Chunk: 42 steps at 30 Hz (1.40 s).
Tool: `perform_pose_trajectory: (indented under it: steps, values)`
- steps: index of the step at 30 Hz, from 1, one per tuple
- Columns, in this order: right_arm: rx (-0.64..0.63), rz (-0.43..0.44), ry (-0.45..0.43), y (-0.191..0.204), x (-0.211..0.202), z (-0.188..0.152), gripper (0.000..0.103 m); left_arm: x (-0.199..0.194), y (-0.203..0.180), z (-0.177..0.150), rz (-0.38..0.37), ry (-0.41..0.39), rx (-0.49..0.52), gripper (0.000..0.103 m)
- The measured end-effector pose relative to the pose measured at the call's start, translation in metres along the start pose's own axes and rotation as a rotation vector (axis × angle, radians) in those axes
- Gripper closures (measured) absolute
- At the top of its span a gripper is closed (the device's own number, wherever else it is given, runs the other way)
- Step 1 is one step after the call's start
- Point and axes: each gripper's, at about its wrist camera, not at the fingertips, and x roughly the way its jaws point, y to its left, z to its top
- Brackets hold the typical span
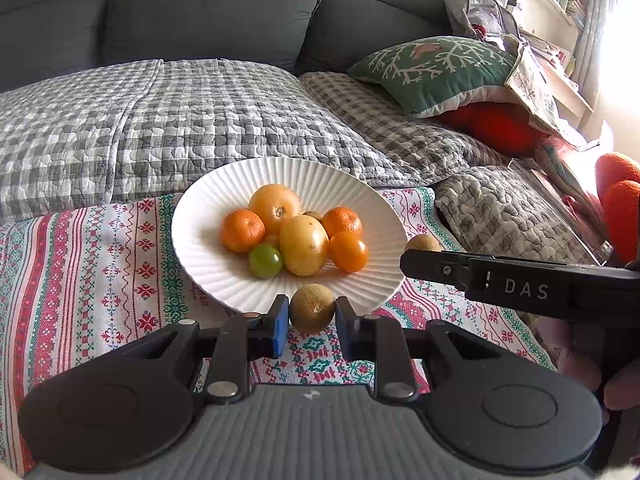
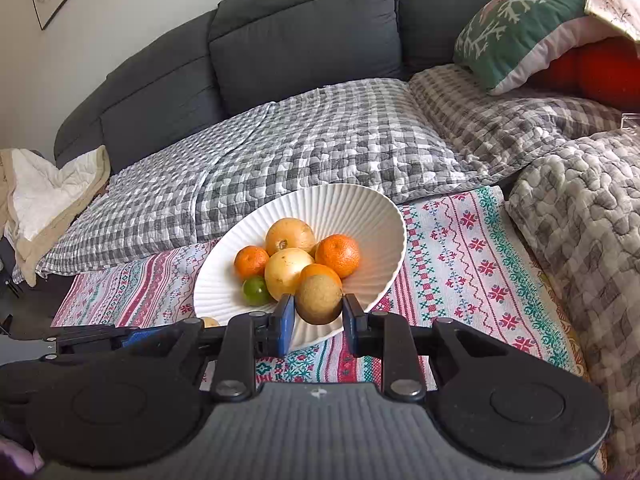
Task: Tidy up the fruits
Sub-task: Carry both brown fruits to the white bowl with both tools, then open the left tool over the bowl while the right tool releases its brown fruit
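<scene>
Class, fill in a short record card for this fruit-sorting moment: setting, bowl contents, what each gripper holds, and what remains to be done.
Setting: patterned cloth in front of a grey sofa
Bowl: white ribbed bowl, on the cloth
In bowl: mandarins, yellow and orange tomatoes, a green tomato
Left gripper: shut on a brown kiwi, at the bowl's near rim
Right gripper: shut on a second kiwi
Remaining: both kiwis not yet in the bowl
</scene>
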Motion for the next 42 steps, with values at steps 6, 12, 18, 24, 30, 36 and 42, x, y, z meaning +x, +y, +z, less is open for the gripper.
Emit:
perform_pose_trajectory:
  steps: [6, 12, 18, 24, 30, 36, 42]
  values:
    - [0.0, 0.004, -0.006, -0.009, 0.018, 0.004, 0.08, 0.026, -0.002, 0.004, 0.005, 0.01, -0.008, 0.09]
    - [-0.025, -0.013, -0.004, -0.009, 0.028, 0.003, 0.08, 0.041, 0.0, 0.006, 0.02, 0.022, -0.012, 0.09]
    - [-0.044, -0.013, -0.011, -0.008, 0.029, 0.002, 0.075, 0.044, -0.003, 0.007, 0.024, 0.019, 0.016, 0.088]
    - [-0.042, -0.02, -0.015, -0.007, 0.019, 0.004, 0.052, 0.033, -0.009, 0.004, 0.047, 0.0, 0.063, 0.067]
    - [-0.037, -0.042, -0.018, -0.004, 0.0, 0.005, 0.039, 0.013, -0.011, -0.001, 0.058, -0.007, 0.077, 0.052]
    - [-0.057, -0.068, 0.003, 0.009, -0.02, -0.002, 0.029, -0.015, -0.008, -0.007, 0.066, -0.004, 0.065, 0.038]
    - [-0.086, -0.09, 0.031, 0.024, -0.038, -0.014, 0.016, -0.042, -0.006, -0.018, 0.107, 0.005, 0.085, 0.026]
